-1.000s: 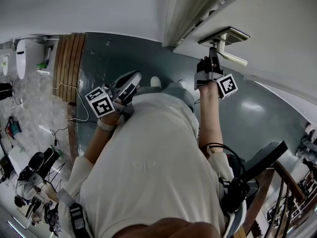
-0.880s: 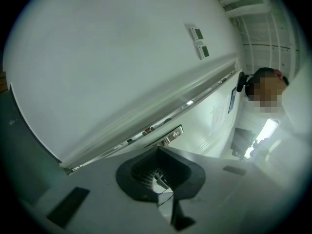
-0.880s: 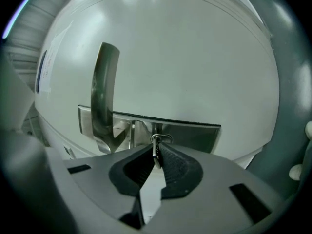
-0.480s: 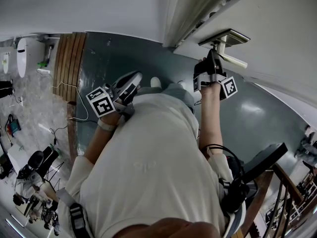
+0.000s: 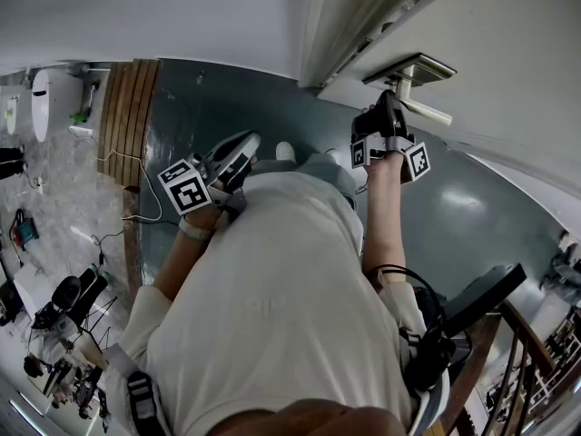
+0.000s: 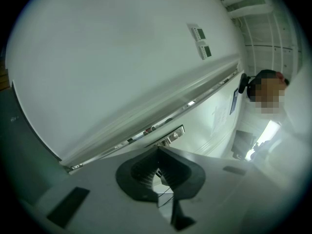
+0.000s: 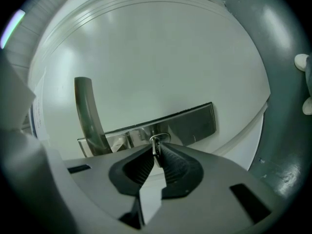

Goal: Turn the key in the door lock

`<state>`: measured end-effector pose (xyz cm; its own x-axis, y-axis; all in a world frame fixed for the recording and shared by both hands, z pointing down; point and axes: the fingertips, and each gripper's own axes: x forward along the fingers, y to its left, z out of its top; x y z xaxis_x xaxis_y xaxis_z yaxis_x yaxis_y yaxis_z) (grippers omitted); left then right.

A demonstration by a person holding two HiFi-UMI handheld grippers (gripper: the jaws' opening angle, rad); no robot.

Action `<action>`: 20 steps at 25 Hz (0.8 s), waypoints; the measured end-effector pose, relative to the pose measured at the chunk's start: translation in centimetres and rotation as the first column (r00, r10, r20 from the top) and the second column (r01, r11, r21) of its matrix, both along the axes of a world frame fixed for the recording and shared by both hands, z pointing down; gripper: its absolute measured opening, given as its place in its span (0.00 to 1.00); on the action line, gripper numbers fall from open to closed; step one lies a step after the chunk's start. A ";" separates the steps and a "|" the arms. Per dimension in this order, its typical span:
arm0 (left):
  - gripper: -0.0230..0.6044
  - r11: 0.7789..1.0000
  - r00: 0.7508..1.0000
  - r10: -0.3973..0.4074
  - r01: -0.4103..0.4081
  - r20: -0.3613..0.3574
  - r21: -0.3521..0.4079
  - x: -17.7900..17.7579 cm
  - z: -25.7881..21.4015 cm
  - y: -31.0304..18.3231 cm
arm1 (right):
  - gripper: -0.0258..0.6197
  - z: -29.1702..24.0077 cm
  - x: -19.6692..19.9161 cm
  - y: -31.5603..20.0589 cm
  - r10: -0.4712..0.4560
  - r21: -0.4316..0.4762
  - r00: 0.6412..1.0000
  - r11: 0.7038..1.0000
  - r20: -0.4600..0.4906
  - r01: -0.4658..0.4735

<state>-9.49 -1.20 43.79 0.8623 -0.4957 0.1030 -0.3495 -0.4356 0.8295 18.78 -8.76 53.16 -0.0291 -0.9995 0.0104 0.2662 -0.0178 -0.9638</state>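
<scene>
A person stands at a white door (image 7: 161, 52), seen from above, with a claw in each hand. The right claw (image 7: 157, 151) is raised to a metal lock plate (image 7: 192, 123) near the door's edge, and its 2 jaws are pinched narrow on the small silver key (image 7: 155, 144) seated in the plate's keyhole. A curved lever handle (image 7: 87, 116) rises from the same plate, beside the key. The left claw (image 6: 158, 152) is held well apart from the lock, at the person's side, its 2 jaws closed together with nothing between them.
</scene>
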 end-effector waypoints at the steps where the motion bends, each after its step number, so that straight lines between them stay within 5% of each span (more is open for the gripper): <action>1: 0.05 1.000 1.000 0.000 0.000 0.000 0.000 0.0 0.0 0.0 | 0.10 0.0 0.0 0.0 0.003 0.002 1.000 1.000 0.013 -0.003; 8: 0.05 1.000 1.000 -0.005 0.005 -0.002 -0.005 0.0 0.1 0.2 | 0.10 0.2 0.1 0.1 0.030 0.019 0.993 0.999 0.111 -0.032; 17: 0.05 1.000 1.000 -0.007 0.007 -0.012 -0.012 -0.2 0.2 0.2 | 0.11 0.3 0.3 0.0 0.009 0.112 0.992 0.993 0.123 -0.022; 20: 0.05 1.000 1.000 -0.006 0.006 -0.015 -0.011 -0.2 0.2 0.3 | 0.18 0.2 0.0 0.0 -0.001 0.129 0.993 0.992 0.118 -0.015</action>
<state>-9.66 -0.88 44.00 0.8607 -0.5001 0.0959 -0.3398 -0.4240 0.8395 18.79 -8.79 53.35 -0.0155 -0.9924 -0.1221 0.3772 0.1073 -0.9199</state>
